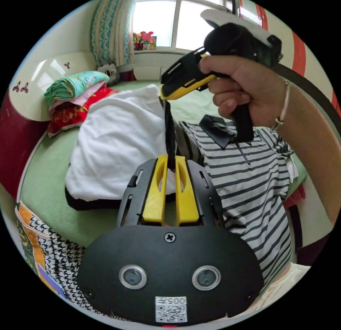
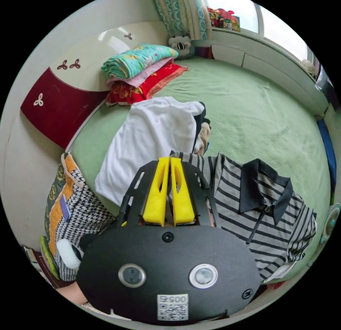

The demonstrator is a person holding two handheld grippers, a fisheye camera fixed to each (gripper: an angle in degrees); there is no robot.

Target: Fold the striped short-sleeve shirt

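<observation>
The grey-and-black striped shirt (image 1: 248, 188) lies face up on the green bed (image 1: 46, 188), its dark collar (image 1: 216, 127) toward the window. My left gripper (image 1: 171, 163) is shut on a taut edge of the shirt that rises to my right gripper (image 1: 164, 95), held in a hand (image 1: 245, 85) above the bed. In the right gripper view the shirt (image 2: 263, 212) spreads to the right with its black collar (image 2: 266, 184), and my right gripper (image 2: 170, 161) is shut on the shirt's left edge.
A white garment (image 1: 117, 145) (image 2: 152, 138) lies on dark clothes beside the shirt. Folded bedding (image 2: 142, 70) is stacked by the headboard (image 2: 60, 95). A houndstooth cloth (image 2: 78, 209) hangs at the bed's side. Green bed sheet (image 2: 255, 113) stretches toward the window (image 1: 174, 21).
</observation>
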